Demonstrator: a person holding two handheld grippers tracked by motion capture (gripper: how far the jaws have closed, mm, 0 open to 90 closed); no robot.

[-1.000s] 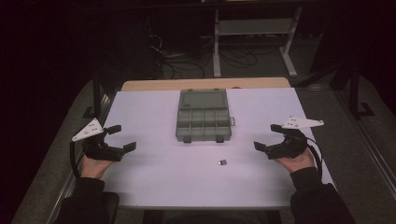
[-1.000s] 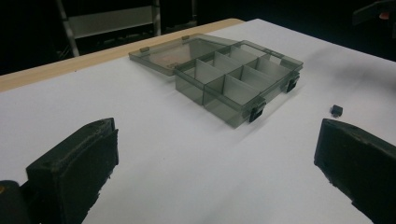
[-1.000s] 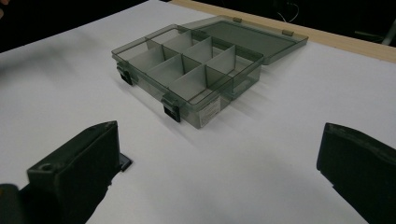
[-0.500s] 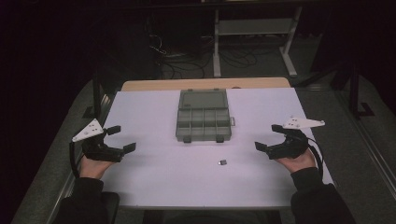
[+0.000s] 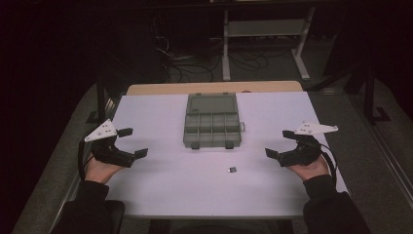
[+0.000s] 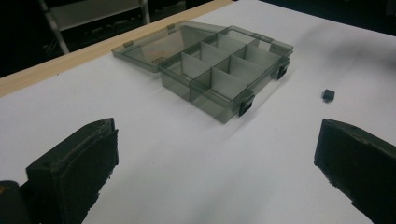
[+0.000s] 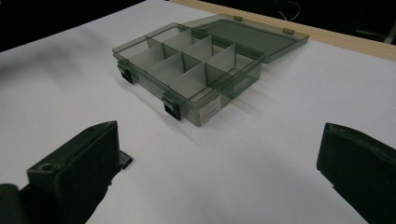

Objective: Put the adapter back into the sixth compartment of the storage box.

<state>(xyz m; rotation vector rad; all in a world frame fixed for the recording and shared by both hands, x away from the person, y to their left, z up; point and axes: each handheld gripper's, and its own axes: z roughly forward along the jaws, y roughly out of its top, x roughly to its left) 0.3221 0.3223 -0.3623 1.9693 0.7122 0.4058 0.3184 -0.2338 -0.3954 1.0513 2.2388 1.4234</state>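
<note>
A smoky transparent compartment box (image 5: 213,128) stands open mid-table, its lid (image 5: 212,104) laid flat behind it and its cells empty. A small black part (image 5: 232,169) lies on the white tabletop just in front of the box. My left gripper (image 5: 134,142) is open at the table's left, nothing between its jaws. My right gripper (image 5: 278,143) is open at the right, also empty. The left gripper view has the box (image 6: 224,70) ahead and the part (image 6: 328,94) to its right. In the right gripper view the box (image 7: 187,70) is ahead, and the part (image 7: 124,159) peeks from behind a jaw.
The white tabletop (image 5: 160,190) has a wooden strip (image 5: 214,87) along its far edge. Beyond it are a dark floor with cables (image 5: 195,63) and a metal rack frame (image 5: 265,29). Grey floor runs along both table sides.
</note>
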